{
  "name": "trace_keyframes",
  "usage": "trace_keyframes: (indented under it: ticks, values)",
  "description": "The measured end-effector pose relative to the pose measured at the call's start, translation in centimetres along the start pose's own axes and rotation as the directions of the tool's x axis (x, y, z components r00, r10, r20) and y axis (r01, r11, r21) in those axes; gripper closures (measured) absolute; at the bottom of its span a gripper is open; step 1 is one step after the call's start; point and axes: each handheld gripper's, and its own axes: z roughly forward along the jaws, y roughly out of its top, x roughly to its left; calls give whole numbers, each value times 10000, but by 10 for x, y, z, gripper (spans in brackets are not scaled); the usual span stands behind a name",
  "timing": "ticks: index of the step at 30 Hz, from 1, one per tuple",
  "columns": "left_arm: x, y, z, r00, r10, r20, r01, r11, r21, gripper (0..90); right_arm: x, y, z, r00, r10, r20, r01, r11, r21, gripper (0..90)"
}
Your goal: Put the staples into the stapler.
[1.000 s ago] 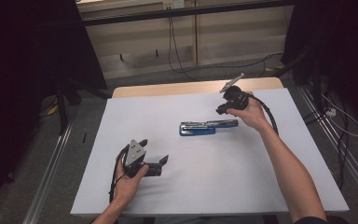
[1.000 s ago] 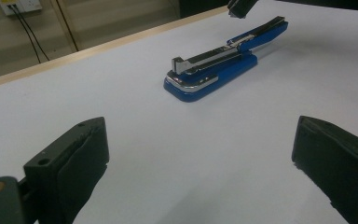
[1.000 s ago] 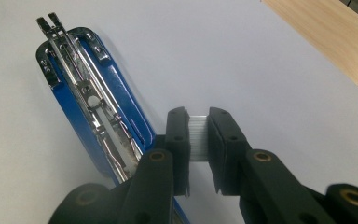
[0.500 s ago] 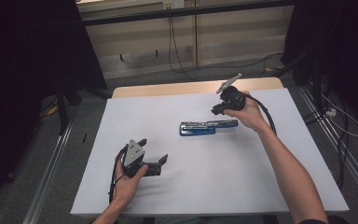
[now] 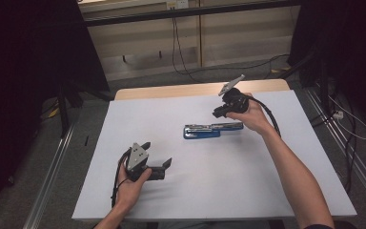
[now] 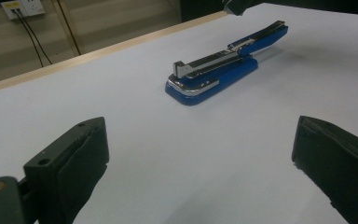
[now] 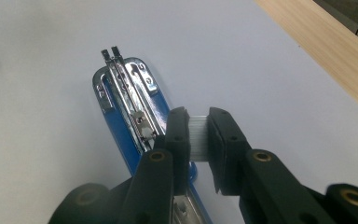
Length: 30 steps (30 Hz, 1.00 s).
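A blue stapler (image 5: 208,130) lies opened out flat near the middle of the white table (image 5: 219,186). Its metal staple channel (image 7: 129,103) faces up. My right gripper (image 5: 220,112) hovers just over the stapler's right end, tilted down toward it. In the right gripper view its jaws (image 7: 199,125) are shut on a small pale strip of staples (image 7: 198,136), held above the blue stapler (image 7: 116,121). My left gripper (image 5: 157,153) rests low at the table's front left, open and with nothing between its pads. In the left gripper view the stapler (image 6: 223,70) lies well ahead of it.
A bare wooden strip (image 5: 181,90) edges the table at the back. Cables (image 5: 181,52) run across the floor beyond it, and more trail at the right (image 5: 348,124). Dark stands flank the table on both sides.
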Motion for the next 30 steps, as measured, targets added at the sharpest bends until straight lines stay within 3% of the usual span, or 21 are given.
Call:
trace_keyframes:
  ticks: [18, 30]
  values:
    - [2, -1, 1, 9999, -36, -114, 37, 10000, 85, 37, 12, 16, 4, 9974, -629, -347, 622, 9979, -200, 794]
    - [2, -1, 1, 10000, -24, -65, 25, 10000, 86, 37, 20, 25, 9, 9946, -803, -661, 777, 9961, -414, 794]
